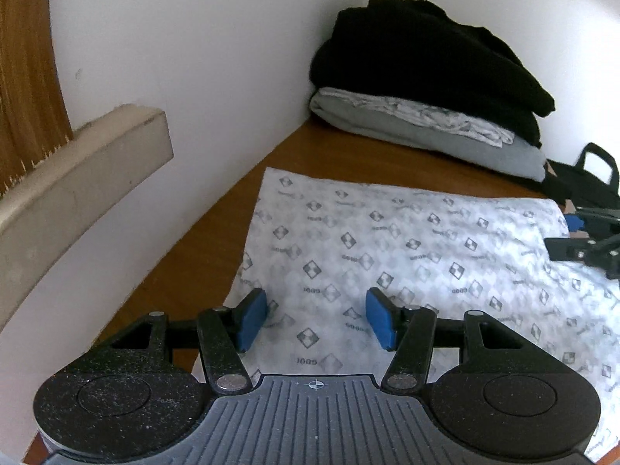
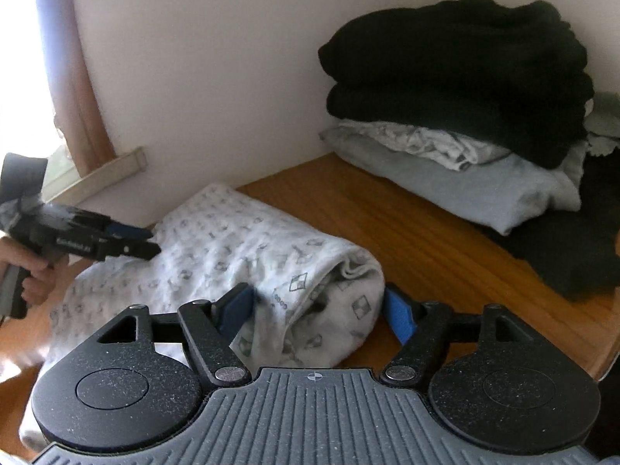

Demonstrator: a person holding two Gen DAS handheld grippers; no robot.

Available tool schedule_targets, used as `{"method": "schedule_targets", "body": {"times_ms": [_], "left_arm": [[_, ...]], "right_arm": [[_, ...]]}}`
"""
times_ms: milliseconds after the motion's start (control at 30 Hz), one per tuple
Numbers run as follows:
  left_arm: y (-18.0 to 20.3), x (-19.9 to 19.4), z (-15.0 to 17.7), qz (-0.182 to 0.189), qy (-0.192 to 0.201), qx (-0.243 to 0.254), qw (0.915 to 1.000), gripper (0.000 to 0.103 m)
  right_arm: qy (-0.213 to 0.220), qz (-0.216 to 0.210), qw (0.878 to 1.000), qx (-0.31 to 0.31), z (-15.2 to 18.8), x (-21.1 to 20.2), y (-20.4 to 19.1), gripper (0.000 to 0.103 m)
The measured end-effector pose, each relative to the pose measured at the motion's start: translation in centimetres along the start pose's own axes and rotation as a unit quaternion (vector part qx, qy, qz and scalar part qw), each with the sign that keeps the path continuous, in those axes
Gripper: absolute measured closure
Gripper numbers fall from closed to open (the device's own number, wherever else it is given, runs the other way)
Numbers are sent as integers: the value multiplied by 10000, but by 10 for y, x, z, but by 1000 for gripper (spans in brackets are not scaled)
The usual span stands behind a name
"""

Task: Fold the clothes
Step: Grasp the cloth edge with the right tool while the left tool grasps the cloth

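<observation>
The patterned white garment lies folded on the wooden counter, near the stack of folded clothes. Both hand-held grippers, left and right, stand apart, gripping nothing. The right one straddles the thick end; nudging it could spring the fold loose.

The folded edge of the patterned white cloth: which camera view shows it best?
The right wrist view. There the patterned white cloth shows its doubled, rolled edge up close, between the open right gripper fingers. The left wrist view shows only its flat top, spread on the table.
</observation>
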State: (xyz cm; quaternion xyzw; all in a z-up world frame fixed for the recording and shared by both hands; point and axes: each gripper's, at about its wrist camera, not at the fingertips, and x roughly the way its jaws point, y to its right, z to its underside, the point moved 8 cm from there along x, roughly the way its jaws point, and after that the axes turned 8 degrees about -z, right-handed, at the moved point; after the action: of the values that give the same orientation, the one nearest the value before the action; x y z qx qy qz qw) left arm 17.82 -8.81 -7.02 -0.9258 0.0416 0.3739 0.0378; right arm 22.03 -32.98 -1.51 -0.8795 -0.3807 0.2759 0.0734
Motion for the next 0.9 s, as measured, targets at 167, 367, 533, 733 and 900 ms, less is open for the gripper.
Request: {"method": "schedule_targets", "body": {"times_ms": [167, 367, 533, 733, 900], "left_arm": [[1, 0, 2, 25, 44, 7, 10000, 42], [1, 1, 1, 31, 48, 17, 10000, 42], [2, 1, 1, 29, 9, 40, 10000, 42], [10, -4, 5, 39, -85, 78, 9999, 42], [23, -18, 16, 283, -195, 25, 9994, 42]], "right_arm": [[-24, 69, 9999, -73, 0, 4, -4, 31], [-31, 48, 9999, -116, 0, 7, -4, 31], [-21, -20, 9999, -131, 0, 8, -3, 30], [-108, -196, 9993, -292, -3, 16, -6, 36], [-288, -470, 9969, -554, -3, 14, -11, 65]]}}
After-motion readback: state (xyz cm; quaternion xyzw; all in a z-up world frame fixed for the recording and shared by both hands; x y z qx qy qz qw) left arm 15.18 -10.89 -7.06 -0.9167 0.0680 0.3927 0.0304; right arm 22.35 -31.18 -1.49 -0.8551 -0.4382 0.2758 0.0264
